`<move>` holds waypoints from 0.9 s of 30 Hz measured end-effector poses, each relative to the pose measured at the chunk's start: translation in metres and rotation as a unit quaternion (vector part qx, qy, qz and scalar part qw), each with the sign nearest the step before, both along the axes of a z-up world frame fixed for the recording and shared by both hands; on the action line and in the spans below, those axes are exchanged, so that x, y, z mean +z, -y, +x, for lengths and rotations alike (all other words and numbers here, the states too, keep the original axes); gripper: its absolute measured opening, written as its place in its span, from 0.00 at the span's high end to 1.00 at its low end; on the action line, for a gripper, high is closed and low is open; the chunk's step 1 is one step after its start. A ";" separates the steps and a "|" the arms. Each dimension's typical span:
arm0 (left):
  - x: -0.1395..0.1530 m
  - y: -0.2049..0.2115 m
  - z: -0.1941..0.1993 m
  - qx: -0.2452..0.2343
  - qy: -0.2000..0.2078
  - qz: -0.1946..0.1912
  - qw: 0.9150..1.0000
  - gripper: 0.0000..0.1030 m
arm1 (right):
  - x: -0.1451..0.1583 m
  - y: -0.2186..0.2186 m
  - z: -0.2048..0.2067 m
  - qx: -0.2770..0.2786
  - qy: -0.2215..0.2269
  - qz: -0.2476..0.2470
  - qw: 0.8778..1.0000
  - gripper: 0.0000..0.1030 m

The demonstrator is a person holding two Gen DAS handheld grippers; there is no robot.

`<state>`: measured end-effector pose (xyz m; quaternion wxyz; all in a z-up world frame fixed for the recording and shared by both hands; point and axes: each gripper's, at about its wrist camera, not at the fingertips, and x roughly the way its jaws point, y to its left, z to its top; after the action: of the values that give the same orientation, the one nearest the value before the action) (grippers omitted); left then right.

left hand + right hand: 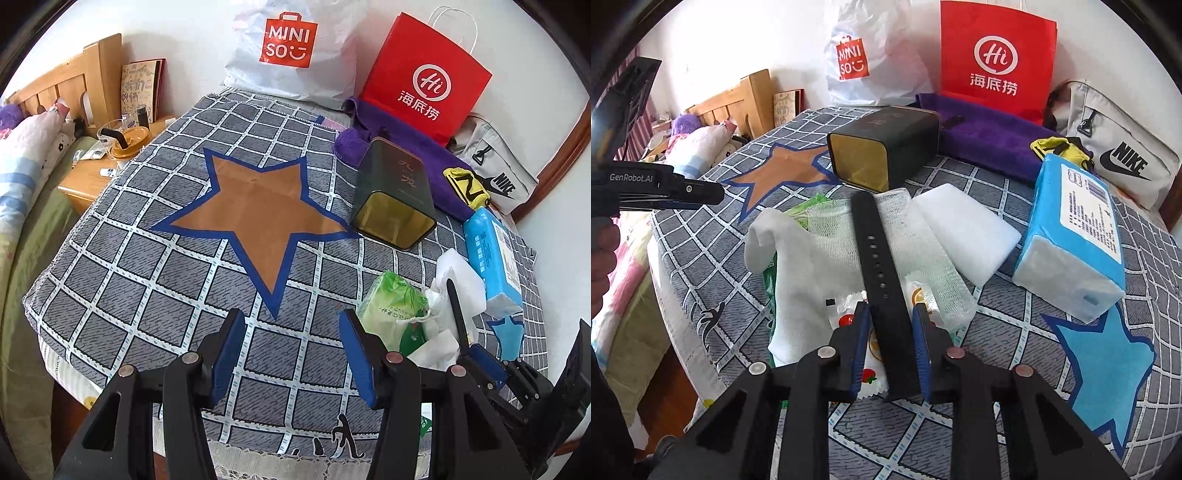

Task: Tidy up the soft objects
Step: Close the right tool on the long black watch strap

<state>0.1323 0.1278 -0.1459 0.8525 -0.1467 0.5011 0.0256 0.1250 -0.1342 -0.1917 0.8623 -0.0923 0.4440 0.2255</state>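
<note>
Right claw (pixel 889 315) is pinching the near end of the black strap (pixel 875 254), whose long axis runs straight out along my fingers over the white gauze pile (pixel 827 254) near the bed's (pixel 960 428) front edge; left claw (pixel 291 328) spread, empty, further off.

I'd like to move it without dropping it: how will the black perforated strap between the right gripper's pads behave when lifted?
The black perforated strap is long, thin and looks rubbery, so its free end will probably droop or swing. It seems light. Lying across the white mesh cloth, it might drag that along. The right gripper has it near one end, so it may pivot.
</note>
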 end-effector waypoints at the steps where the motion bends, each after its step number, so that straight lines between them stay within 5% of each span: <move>1: 0.000 0.000 0.000 0.000 -0.001 -0.001 1.000 0.50 | 0.001 0.001 -0.001 -0.001 0.001 0.001 1.000 0.79; 14: -0.019 0.012 0.004 -0.014 -0.031 -0.006 0.999 0.50 | -0.011 0.005 0.017 -0.003 -0.032 0.035 0.999 0.72; 17: -0.020 0.010 0.001 -0.008 -0.034 -0.002 0.999 0.50 | -0.014 0.003 0.021 -0.002 -0.028 0.045 0.999 0.81; 27: -0.021 -0.001 -0.003 0.004 -0.039 -0.004 0.999 0.50 | 0.003 0.014 0.008 -0.005 -0.011 0.058 0.998 0.82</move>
<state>0.1297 0.1285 -0.1669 0.8314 -0.1513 0.5337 0.0330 0.1333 -0.1481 -0.1892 0.8622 -0.0377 0.4402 0.2480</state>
